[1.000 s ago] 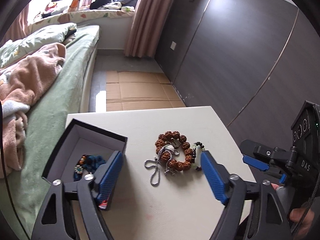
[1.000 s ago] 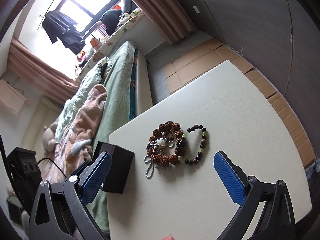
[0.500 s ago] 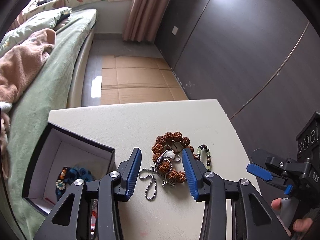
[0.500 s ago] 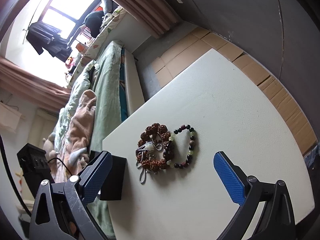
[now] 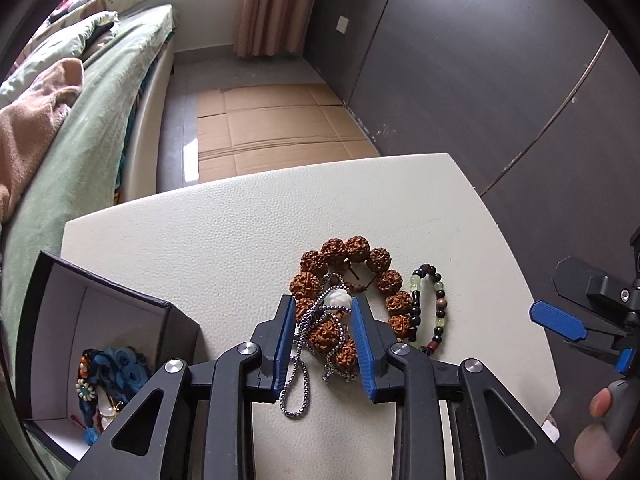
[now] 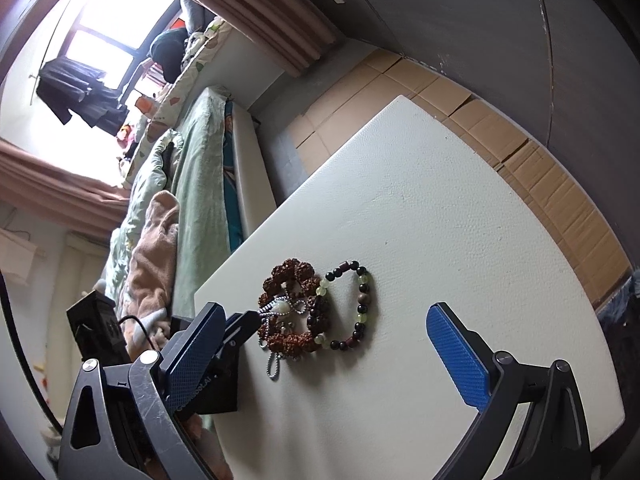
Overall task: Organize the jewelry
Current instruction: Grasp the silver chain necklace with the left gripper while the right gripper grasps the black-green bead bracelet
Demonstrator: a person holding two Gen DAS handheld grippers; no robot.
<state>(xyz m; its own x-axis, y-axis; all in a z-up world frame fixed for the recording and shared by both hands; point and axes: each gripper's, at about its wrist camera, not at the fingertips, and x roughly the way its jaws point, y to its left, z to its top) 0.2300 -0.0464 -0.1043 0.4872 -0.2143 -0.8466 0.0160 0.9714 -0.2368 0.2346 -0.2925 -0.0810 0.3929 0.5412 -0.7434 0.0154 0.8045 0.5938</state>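
On the white table (image 5: 224,232) lies a brown seed-bead bracelet (image 5: 352,252) with a silver chain necklace (image 5: 298,380) and its white pendant (image 5: 338,298) on top, and a dark-and-green bead bracelet (image 5: 430,312) to its right. My left gripper (image 5: 322,312) has narrowed its jaws around the pendant, chain and near side of the brown bracelet; whether the pads touch them is unclear. The same pile shows in the right wrist view (image 6: 296,312). My right gripper (image 6: 324,344) is wide open above the table, to the right of the jewelry.
An open black box (image 5: 100,296) with a white lining holds blue and multicoloured jewelry (image 5: 108,376) at the table's left. A bed with green bedding (image 5: 80,152) stands left of the table. Cardboard (image 5: 272,124) covers the floor beyond. Dark wardrobe doors (image 5: 480,60) are on the right.
My left gripper moved forward and down over the jewelry pile and narrowed its jaws from wide open to close around the pendant and chain. The right gripper stayed open, shifting slightly.
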